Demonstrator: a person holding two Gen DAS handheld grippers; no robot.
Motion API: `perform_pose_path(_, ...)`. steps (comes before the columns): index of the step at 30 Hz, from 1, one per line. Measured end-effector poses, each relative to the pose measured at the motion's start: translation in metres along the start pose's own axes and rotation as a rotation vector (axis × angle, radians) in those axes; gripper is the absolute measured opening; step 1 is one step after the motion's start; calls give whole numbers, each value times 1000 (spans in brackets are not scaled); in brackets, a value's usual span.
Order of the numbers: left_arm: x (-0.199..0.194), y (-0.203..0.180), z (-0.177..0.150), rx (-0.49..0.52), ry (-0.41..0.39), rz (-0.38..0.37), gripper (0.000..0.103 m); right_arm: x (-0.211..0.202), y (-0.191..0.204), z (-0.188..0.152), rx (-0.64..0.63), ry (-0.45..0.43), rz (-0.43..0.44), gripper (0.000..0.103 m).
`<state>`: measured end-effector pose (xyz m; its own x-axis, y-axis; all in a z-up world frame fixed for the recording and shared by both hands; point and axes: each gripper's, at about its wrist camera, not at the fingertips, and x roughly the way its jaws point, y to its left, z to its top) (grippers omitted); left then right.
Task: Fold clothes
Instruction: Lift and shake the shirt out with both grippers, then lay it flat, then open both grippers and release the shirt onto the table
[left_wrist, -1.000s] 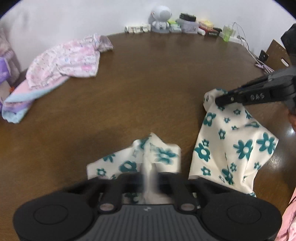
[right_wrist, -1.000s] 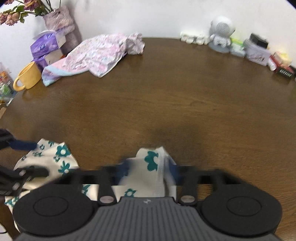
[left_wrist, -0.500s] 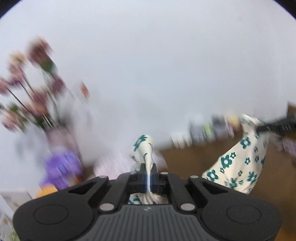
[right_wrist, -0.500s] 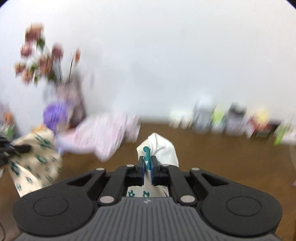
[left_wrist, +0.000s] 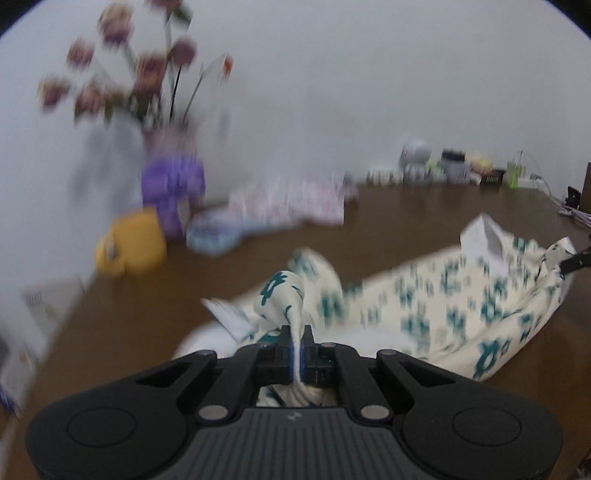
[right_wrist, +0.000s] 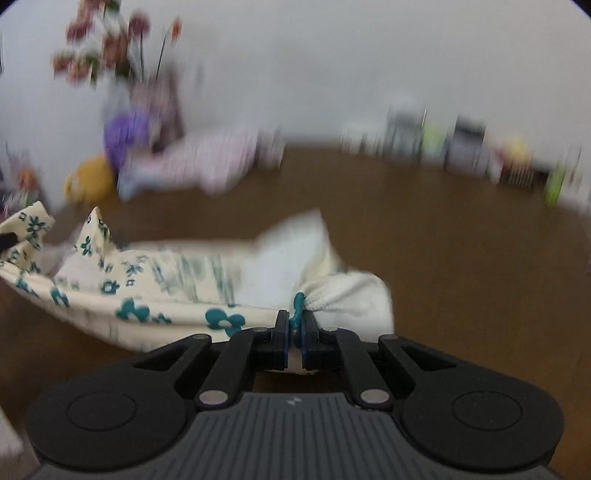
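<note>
No readable words, numbers or brand names appear in either view. A small pale emblem (left_wrist: 294, 418) sits on the ribbed gripper body just behind the jaws, too small to make out. Packaging on the small items (left_wrist: 454, 170) at the counter's far edge, well beyond the jaws, is blurred past reading.

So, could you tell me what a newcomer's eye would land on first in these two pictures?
Most likely the cream garment with teal flowers, stretched across the brown table between the left gripper and the right gripper, each shut on a bunched end. Next, the blurred flowers at the far left, with a yellow mug and a pink patterned garment below them.
</note>
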<state>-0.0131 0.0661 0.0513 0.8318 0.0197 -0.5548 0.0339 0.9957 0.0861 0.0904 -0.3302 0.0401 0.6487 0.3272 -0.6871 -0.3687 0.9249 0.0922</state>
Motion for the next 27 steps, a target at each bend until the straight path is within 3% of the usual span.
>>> perform_pose_path(4, -3, 9, -11, -47, 14, -11, 2, -4, -3, -20, 57, 1, 17, 5)
perform_pose_path(20, -10, -4, -25, 8, 48, 2, 4, -18, -4, -48, 114, 21, 25, 6)
perform_pose_path(23, -15, -3, -23, 10, 72, -6, 11, -22, -2, -49, 113, 31, 29, 12)
perform_pose_path(27, -33, 6, -17, 3, 65, -8, 45, -33, -1, -49, 105, 38, 38, 27)
